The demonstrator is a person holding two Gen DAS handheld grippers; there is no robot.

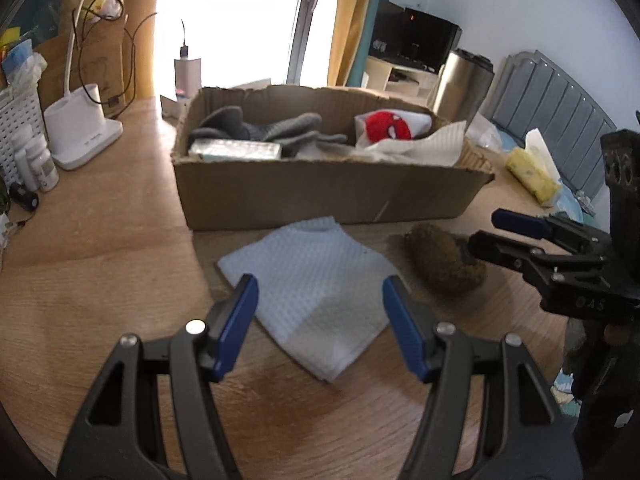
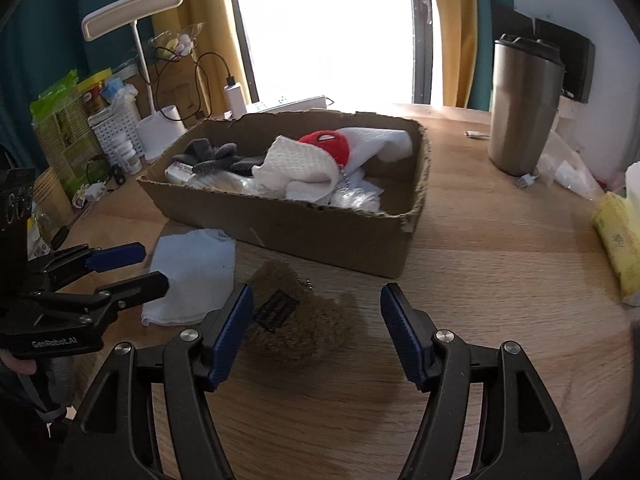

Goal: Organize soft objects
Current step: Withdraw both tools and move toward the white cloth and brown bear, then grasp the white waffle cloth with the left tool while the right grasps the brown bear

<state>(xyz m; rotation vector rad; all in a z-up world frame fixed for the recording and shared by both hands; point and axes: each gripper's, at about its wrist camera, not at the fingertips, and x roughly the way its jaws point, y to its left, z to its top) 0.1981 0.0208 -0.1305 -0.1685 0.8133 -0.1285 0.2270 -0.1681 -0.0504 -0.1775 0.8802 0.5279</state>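
Note:
A cardboard box stands on the wooden table and holds grey gloves, a red plush ball, white cloths and a flat packet. In front of it lie a light blue folded cloth and a brown fuzzy plush. My left gripper is open over the blue cloth. My right gripper is open over the brown plush, and it shows from the side in the left wrist view.
A white desk lamp, a white basket and small bottles stand at the left. A steel tumbler stands at the right, with a yellow tissue pack near the table's right edge.

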